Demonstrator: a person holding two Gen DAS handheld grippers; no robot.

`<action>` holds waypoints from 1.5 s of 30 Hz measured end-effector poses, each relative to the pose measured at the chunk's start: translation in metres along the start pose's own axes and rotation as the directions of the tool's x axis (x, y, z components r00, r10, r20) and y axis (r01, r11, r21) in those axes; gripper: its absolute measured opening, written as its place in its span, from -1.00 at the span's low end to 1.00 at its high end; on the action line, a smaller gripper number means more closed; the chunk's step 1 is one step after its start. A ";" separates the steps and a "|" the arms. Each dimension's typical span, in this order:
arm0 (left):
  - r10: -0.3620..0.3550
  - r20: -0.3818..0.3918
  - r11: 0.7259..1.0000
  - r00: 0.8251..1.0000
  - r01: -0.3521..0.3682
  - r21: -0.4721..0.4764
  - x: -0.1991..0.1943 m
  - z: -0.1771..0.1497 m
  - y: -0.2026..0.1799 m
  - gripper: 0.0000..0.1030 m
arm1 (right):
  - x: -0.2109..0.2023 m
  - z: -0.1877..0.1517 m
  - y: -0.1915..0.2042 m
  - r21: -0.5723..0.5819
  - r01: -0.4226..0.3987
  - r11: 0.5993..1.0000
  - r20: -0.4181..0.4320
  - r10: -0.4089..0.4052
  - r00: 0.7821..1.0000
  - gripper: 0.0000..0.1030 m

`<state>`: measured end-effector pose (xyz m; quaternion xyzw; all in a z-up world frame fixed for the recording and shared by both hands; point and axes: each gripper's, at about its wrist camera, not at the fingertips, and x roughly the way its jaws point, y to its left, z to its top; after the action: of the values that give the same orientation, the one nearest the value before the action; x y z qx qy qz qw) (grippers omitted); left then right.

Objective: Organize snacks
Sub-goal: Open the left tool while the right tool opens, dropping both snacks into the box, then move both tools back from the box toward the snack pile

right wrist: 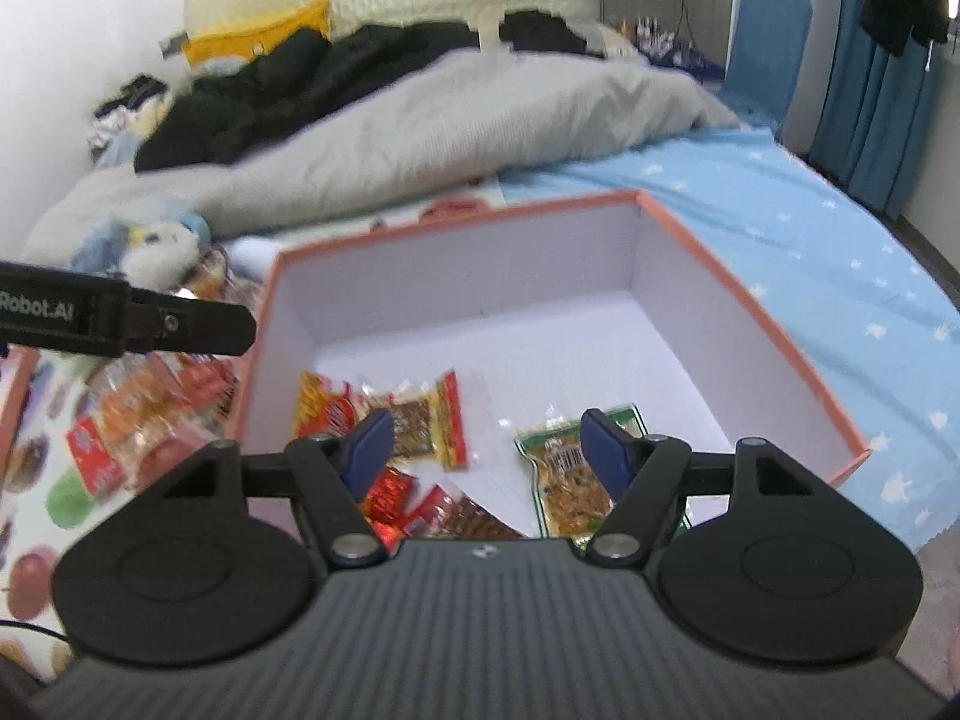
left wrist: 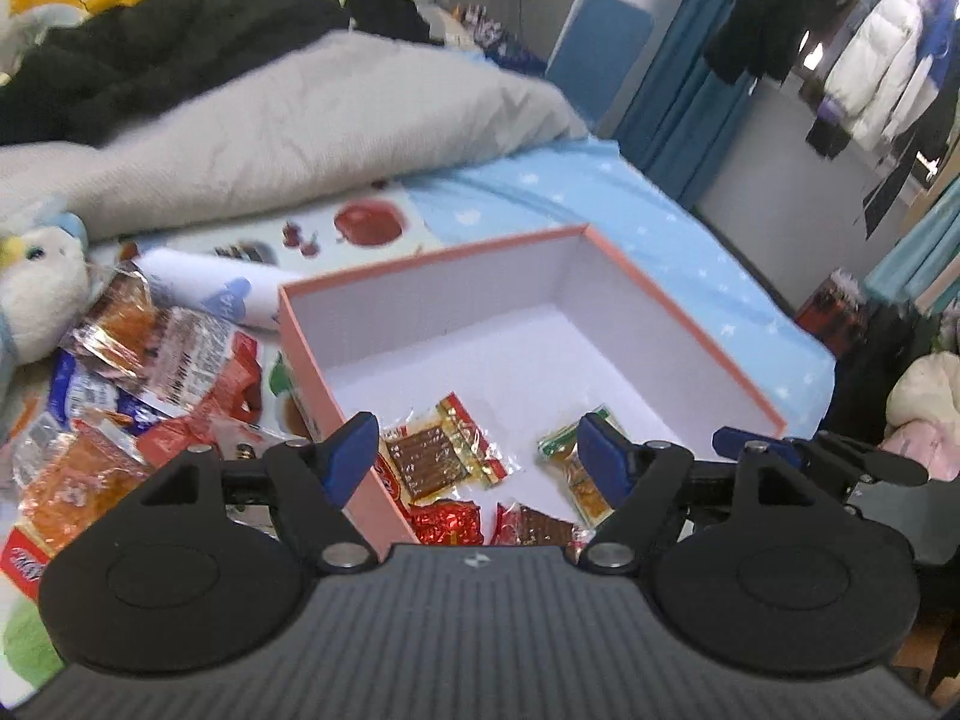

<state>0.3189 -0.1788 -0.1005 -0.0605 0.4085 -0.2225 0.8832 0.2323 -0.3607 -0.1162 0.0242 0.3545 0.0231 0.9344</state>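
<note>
Now we are hovering both empty, open grippers, left gripper (left wrist: 477, 450) and right gripper (right wrist: 483, 450), over the box (left wrist: 690, 324); we should be reaching left toward the snack pile (left wrist: 138, 384), gripping one packet's edge.

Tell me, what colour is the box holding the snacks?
The box is salmon pink outside and plain white inside, clearest in the right wrist view.

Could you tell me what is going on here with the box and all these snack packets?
A person holding two handheld grippers is sorting snacks on a bed. Both the left gripper and the right gripper are open and empty above the pink box. A few packets already lie inside, including a green-edged packet and a brown snack packet. A pile of loose snacks waits on the sheet left of the box, beside a plush toy.
</note>
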 end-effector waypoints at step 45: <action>0.180 0.201 0.980 0.963 -0.158 -0.122 -0.217 -0.184 0.057 0.50 | -0.124 -0.085 0.128 -0.033 -0.157 0.987 0.139 0.160 0.977 0.37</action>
<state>0.0772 -0.0182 -0.0875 -0.0949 0.3270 -0.1170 0.9329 0.0804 -0.2383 -0.0899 0.0438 0.2843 0.0996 0.9526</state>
